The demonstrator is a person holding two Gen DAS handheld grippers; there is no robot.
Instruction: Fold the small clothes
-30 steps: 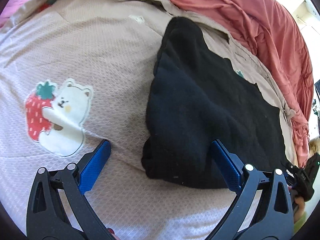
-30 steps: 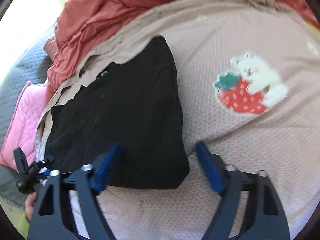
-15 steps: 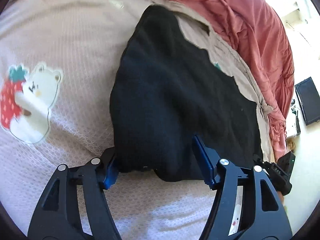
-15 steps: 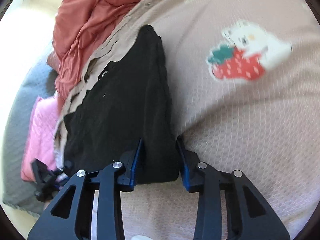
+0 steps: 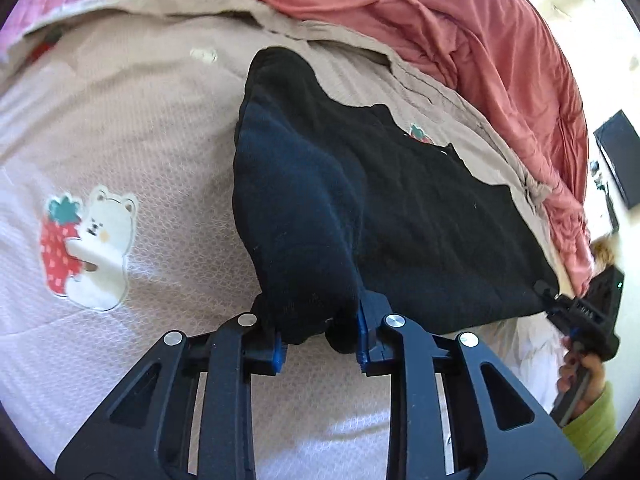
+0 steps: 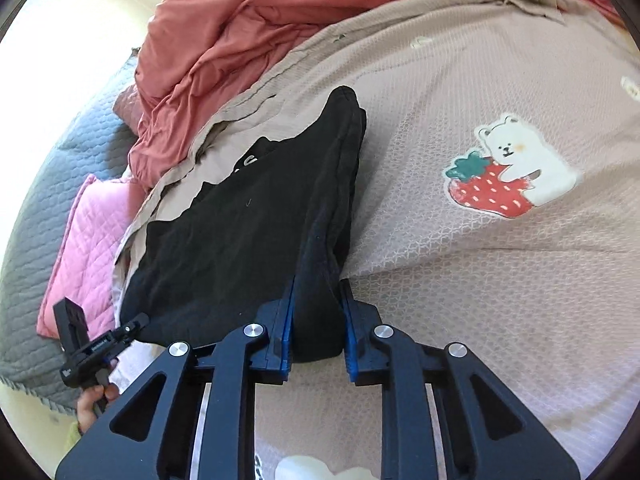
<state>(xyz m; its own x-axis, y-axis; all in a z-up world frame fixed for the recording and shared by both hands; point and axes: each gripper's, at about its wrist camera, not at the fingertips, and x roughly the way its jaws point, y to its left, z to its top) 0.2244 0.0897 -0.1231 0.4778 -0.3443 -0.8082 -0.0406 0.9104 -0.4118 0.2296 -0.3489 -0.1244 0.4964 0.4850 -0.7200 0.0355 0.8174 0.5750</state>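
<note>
A black garment (image 5: 400, 208) (image 6: 240, 248) lies spread on a beige bedspread (image 5: 140, 128). My left gripper (image 5: 319, 334) has its blue pads pressed on the garment's near corner, jaws still closing, with the cloth bunched and raised between them. My right gripper (image 6: 316, 322) pinches the other near corner in the same way, its jaws also closing. Each gripper also appears in the other's view, gripping the hem: the right gripper (image 5: 560, 306) at the far right, the left gripper (image 6: 128, 330) at the lower left. The hem hangs taut between them.
A coral duvet (image 5: 460, 20) (image 6: 240, 20) is heaped along the far side of the bed. A pink quilted pillow (image 6: 88, 232) and a grey quilt (image 6: 36, 200) lie at the left. Bear-and-strawberry prints (image 5: 92, 248) (image 6: 508, 168) mark the bedspread. A green sleeve (image 5: 596, 428) holds the right gripper.
Both grippers went from wide open beside the garment's near corners to closed on them. The corners have lifted off the bedspread and the cloth now bunches between the pads.
</note>
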